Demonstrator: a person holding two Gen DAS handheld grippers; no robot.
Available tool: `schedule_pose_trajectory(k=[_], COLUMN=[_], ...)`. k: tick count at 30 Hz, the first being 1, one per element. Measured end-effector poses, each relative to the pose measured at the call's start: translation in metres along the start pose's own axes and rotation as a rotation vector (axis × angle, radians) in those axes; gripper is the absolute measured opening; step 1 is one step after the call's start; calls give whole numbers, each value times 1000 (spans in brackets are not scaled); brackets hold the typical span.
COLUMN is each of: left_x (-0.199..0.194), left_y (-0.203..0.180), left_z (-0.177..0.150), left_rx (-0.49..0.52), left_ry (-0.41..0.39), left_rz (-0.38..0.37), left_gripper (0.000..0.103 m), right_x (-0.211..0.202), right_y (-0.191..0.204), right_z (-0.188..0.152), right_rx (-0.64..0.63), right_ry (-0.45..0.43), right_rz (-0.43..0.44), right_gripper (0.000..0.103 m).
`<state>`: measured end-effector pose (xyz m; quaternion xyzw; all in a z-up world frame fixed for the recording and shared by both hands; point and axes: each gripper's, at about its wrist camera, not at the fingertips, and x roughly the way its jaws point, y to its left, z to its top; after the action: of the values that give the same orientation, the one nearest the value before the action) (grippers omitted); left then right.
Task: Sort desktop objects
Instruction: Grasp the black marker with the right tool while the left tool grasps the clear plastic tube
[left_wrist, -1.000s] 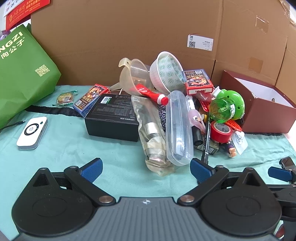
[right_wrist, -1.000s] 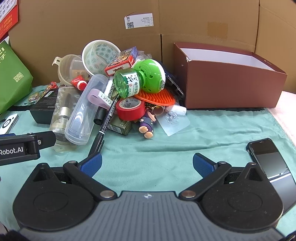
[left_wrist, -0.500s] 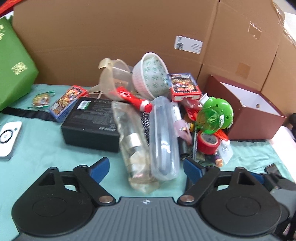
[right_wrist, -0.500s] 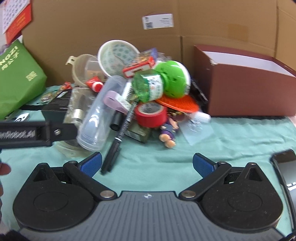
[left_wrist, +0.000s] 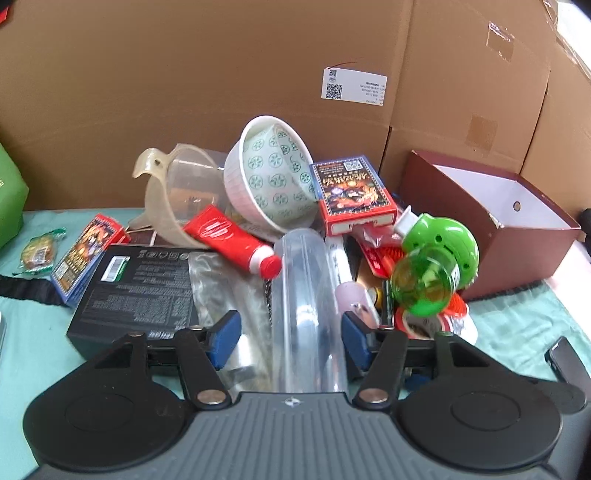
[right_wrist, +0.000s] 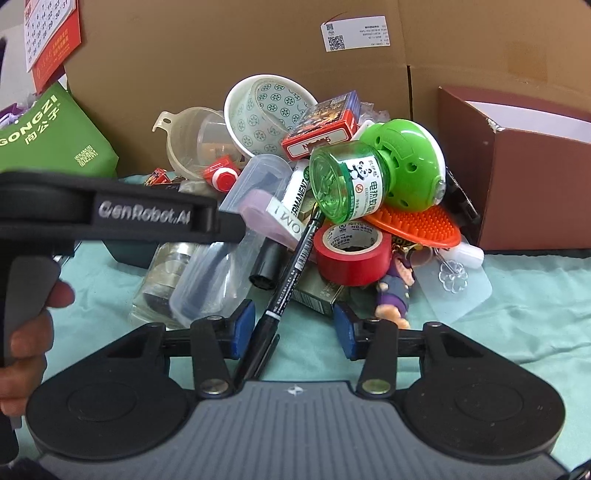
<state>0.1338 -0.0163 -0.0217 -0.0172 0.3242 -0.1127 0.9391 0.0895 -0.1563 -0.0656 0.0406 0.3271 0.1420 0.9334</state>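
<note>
On the far left of the teal-covered tabletop (left_wrist: 44, 354) a wrapped candy (left_wrist: 38, 251) lies by a blue card pack (left_wrist: 83, 258), and just right of that sits a flat black box (left_wrist: 140, 291). Behind them a translucent funnel (left_wrist: 173, 199) leans against the cardboard wall (left_wrist: 184, 92), with a patterned white bowl (left_wrist: 269, 177) tipped on its side next to it and a red tube (left_wrist: 229, 236) lying in front.

The left tool (left_wrist: 290, 341) stands part open, its jaws having just been closing; a clear plastic case (left_wrist: 308, 306) lies lengthwise between them. The right pad seems to touch the case's side, while the left pad stands apart from it over a crinkled clear bag (left_wrist: 229, 295), so nothing is gripped.

Right of the case come a red card box (left_wrist: 351, 195), a green mosquito-repellent bottle (right_wrist: 354, 181) and a roll of red tape (right_wrist: 352, 254) with an orange brush (right_wrist: 421, 225) behind it.

The right tool (right_wrist: 293, 328) is also part open, jaws just closing, with the near end of a black marker (right_wrist: 291, 280) between them, close to the left pad; whether that pad touches it I cannot tell. A small purple figure (right_wrist: 397, 295) lies just beyond the right pad.

At the far right stands an open maroon box (right_wrist: 517, 192).
</note>
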Motion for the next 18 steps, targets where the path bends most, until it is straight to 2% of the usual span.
schedule_pose_trajectory(k=[1, 3, 5, 7, 9, 13, 16, 17, 18], left_x=[3, 9, 8, 3, -4, -20, -28, -28, -24], left_y=[-2, -5, -3, 1, 4, 5, 5, 3, 0], left_z=[1, 2, 1, -2, -5, -16, -24, -25, -26], left_rx=[10, 25, -1, -21, -40, -32, -26, -10, 0], left_ry=[0, 27, 25, 34, 46, 98, 116, 114, 119], left_rz=[-2, -40, -38, -48, -68, -100, -114, -113, -100], left_gripper=[66, 56, 53, 46, 37, 36, 37, 39, 46], right_x=[3, 8, 10, 9, 4, -11, -27, -31, -32], right_y=[0, -1, -2, -3, -8, -15, -15, -16, -16], right_z=[1, 1, 1, 1, 0, -7, -17, -20, -21], right_rx=[-2, -5, -12, -26, -18, -35, -77, -82, -82], right_ry=[3, 7, 8, 16, 29, 55, 75, 81, 84], right_rz=[0, 3, -1, -17, -17, 14, 25, 26, 26], right_gripper=[46, 46, 40, 27, 21, 13, 13, 13, 13])
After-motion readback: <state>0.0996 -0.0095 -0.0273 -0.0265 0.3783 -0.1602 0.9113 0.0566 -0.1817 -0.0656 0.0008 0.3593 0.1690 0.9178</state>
